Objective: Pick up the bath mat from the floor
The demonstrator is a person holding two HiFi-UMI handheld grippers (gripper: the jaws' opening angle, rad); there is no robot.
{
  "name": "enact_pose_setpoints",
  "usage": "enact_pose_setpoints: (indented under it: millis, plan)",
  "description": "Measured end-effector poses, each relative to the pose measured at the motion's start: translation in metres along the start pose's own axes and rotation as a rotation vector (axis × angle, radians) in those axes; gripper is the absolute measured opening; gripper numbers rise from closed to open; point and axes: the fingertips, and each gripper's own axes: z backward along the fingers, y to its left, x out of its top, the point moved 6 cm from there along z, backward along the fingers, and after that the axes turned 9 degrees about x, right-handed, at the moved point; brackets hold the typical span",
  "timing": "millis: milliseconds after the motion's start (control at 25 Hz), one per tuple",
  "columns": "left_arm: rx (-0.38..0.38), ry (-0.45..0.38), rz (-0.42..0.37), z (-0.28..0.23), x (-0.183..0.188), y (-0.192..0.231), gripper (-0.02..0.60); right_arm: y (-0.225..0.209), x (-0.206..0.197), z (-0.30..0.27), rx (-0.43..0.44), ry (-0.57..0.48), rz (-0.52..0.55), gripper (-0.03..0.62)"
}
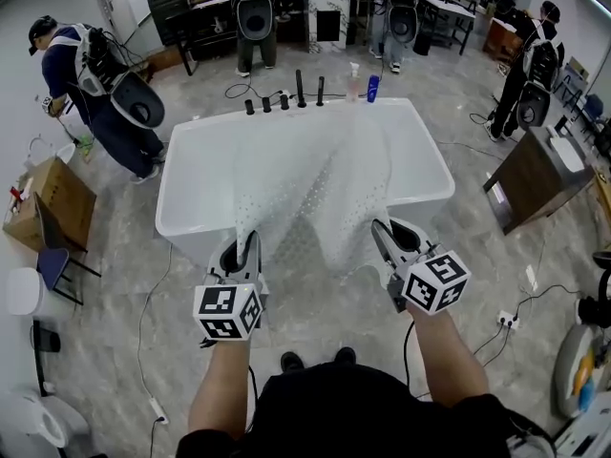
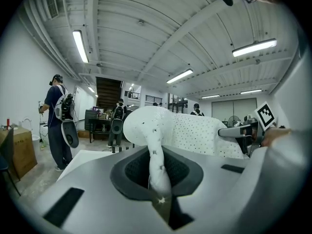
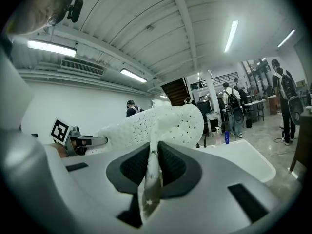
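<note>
Left claw (image 1: 244, 243) is clamped tight on one corner of the mat (image 1: 320, 184), and the right claw (image 1: 384, 229) is doing the same on the other corner. So the mat's held up between them, with a fold of it poking out past each claw. From there it spreads forward over a white tub (image 1: 186, 175) just ahead. Some black fittings (image 1: 284, 98) and two bottles (image 1: 363, 86) sit at the tub's far end, well past the claws. A few people (image 1: 95, 84) stand further out.
</note>
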Motion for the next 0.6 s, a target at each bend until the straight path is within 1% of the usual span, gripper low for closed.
enact_pose_setpoints:
  millis: [120,440,600]
  plan:
    - [0.0,0.001,0.005,0.002,0.002,0.001,0.038,0.002,-0.001,-0.003,0.006,-0.008,-0.029,0.061]
    - [0.035,0.007,0.02,0.012,-0.001,0.003,0.038,-0.002,0.0,0.005,0.018,-0.026,-0.046,0.061]
    - [0.042,0.014,0.025,0.017,-0.006,0.007,0.038,0.0,-0.005,0.006,0.019,-0.026,-0.054,0.061]
